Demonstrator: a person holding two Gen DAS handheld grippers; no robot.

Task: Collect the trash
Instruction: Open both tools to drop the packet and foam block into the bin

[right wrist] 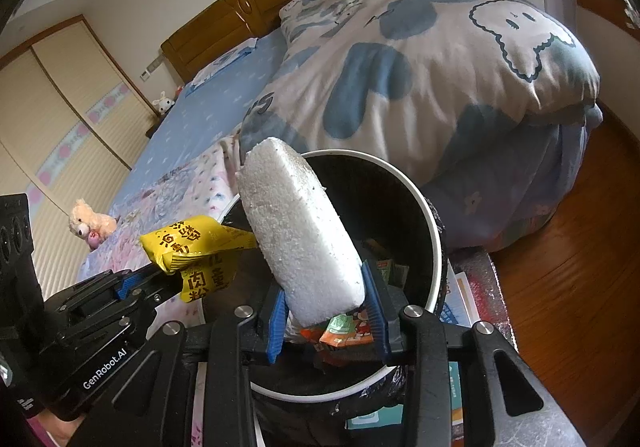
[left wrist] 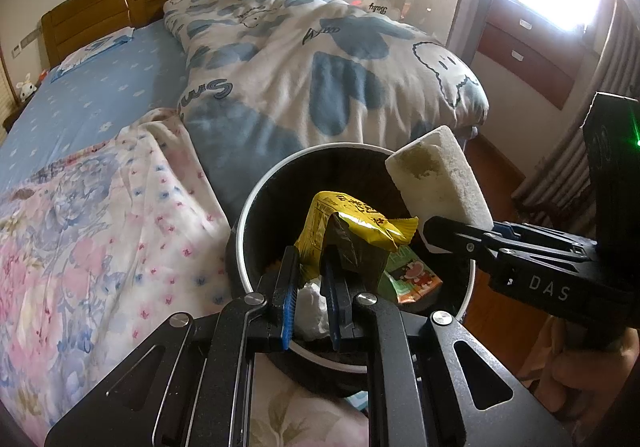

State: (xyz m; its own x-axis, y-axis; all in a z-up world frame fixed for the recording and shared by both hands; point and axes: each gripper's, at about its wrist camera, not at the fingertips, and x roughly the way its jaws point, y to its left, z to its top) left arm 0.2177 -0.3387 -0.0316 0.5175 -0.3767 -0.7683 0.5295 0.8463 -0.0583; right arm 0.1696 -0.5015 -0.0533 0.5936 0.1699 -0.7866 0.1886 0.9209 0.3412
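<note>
A round trash bin (left wrist: 256, 187) with a white rim and black liner stands beside the bed; it also shows in the right wrist view (right wrist: 434, 231). My left gripper (left wrist: 312, 267) is shut on a crumpled yellow snack wrapper (left wrist: 356, 223) and holds it over the bin's mouth; the wrapper also shows in the right wrist view (right wrist: 196, 247). My right gripper (right wrist: 326, 299) is shut on a white foam block (right wrist: 300, 231), held over the bin; the block also shows in the left wrist view (left wrist: 436, 171). Inside the bin lie an orange carton (left wrist: 416, 281) and white paper (left wrist: 310, 311).
The bed (left wrist: 100, 103) with a blue sheet, a floral quilt (left wrist: 80, 247) and a blue-and-white duvet (left wrist: 320, 67) lies behind the bin. A plush toy (right wrist: 90, 225) sits on the quilt. Papers (right wrist: 460, 303) lie right of the bin on the wooden floor (right wrist: 560, 287).
</note>
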